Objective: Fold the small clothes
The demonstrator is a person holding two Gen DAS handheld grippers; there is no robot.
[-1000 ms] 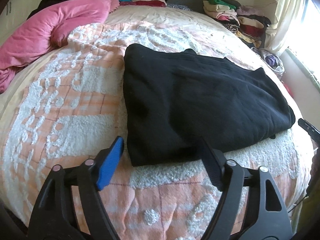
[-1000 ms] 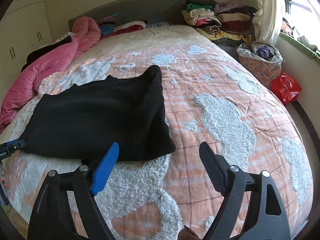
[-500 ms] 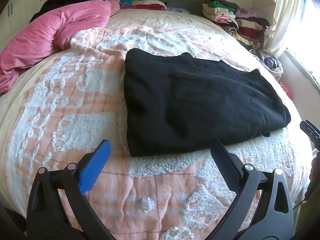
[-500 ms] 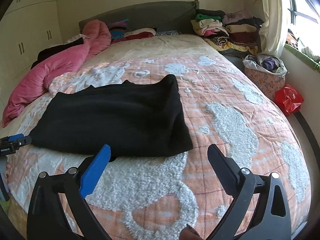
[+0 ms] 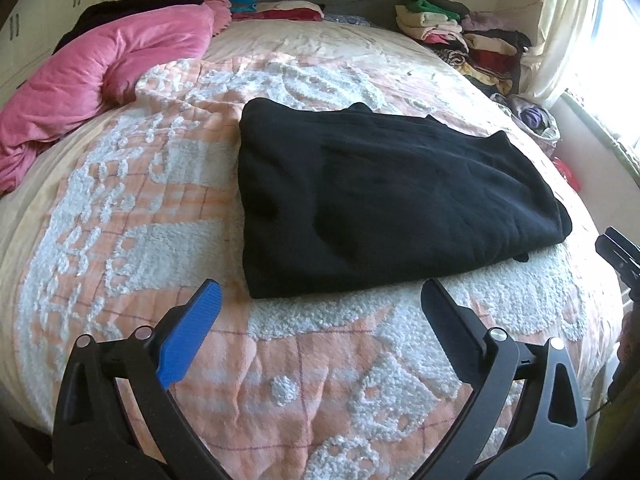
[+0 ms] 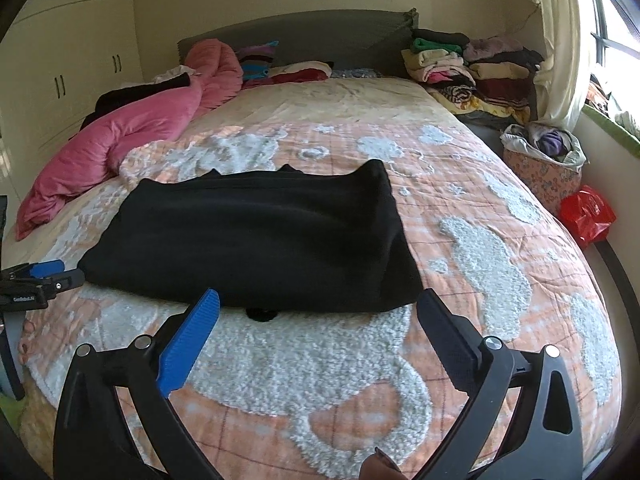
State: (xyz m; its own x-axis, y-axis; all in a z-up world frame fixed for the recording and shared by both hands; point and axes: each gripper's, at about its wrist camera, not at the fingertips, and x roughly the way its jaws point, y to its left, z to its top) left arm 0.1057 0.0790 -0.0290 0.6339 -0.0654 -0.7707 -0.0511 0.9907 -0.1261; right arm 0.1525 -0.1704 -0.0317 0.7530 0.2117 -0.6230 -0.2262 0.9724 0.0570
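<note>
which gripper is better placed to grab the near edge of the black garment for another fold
Probably the left. Both grippers are open and empty, just short of the black garment. The left gripper has the near left corner between its fingertips' line; the right gripper faces the near edge short of the right corner. It's close.

1. The left gripper [image 5: 320, 300] points down at a slant near the bed's front edge, jaws spread wide, nothing between them; they have just been opening.
2. Its blue pad [image 5: 192, 334] sits on the left finger, a black pad on the right finger.
3. The right gripper [image 6: 318, 308] points down at a shallower slant over the front edge, jaws wide, nothing gripped; they too have just been opening.
4. In each wrist view the other gripper shows at the frame's side.
</note>
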